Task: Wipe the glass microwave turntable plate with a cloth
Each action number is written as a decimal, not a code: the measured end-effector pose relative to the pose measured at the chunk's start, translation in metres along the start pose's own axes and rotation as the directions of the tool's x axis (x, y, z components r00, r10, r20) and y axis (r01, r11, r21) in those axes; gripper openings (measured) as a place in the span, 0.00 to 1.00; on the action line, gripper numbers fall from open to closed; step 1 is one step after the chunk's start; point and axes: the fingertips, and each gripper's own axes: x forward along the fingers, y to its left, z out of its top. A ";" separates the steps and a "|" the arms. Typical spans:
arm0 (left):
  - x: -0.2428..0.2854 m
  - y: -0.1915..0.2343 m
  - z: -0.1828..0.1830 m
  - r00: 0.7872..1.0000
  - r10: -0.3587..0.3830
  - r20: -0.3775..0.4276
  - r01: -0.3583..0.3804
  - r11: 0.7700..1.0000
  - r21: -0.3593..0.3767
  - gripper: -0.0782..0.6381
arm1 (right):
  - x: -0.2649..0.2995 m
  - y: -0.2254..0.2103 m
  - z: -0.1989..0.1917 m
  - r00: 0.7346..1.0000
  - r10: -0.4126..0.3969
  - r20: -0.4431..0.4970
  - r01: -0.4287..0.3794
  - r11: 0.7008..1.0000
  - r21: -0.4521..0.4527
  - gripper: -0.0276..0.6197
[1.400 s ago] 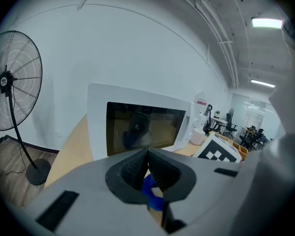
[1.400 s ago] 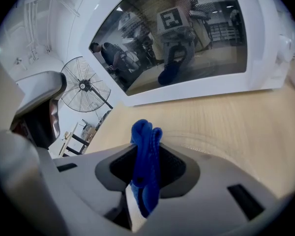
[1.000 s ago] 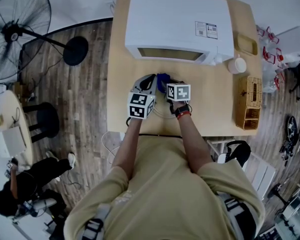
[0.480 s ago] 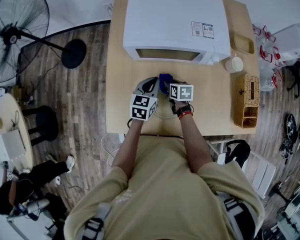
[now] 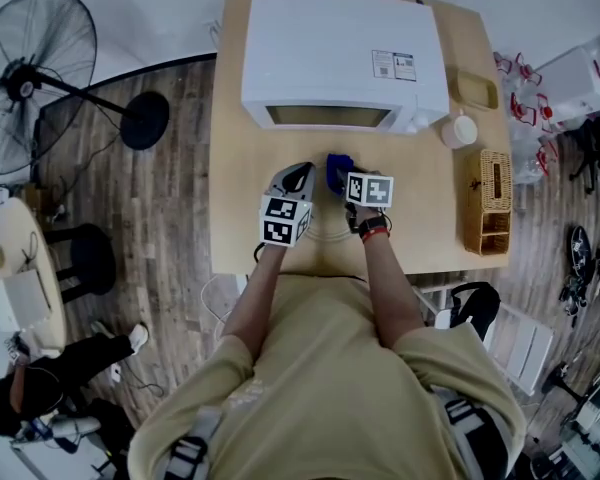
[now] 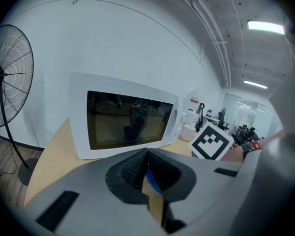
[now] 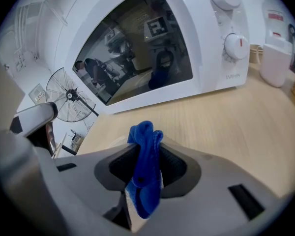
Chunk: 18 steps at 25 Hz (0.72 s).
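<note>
Cloth tight in right claw

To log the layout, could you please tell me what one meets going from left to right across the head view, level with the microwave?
From the left: standing fan → microwave → white cup → wicker box.

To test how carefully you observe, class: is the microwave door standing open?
No. In the right gripper view the microwave door sits shut, flush with the white front.
</note>
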 end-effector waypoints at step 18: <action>-0.012 -0.002 -0.007 1.000 -0.023 0.001 0.023 1.000 -0.007 0.13 | -0.029 -0.035 0.002 0.978 -0.209 0.014 0.209 0.966 -0.154 0.25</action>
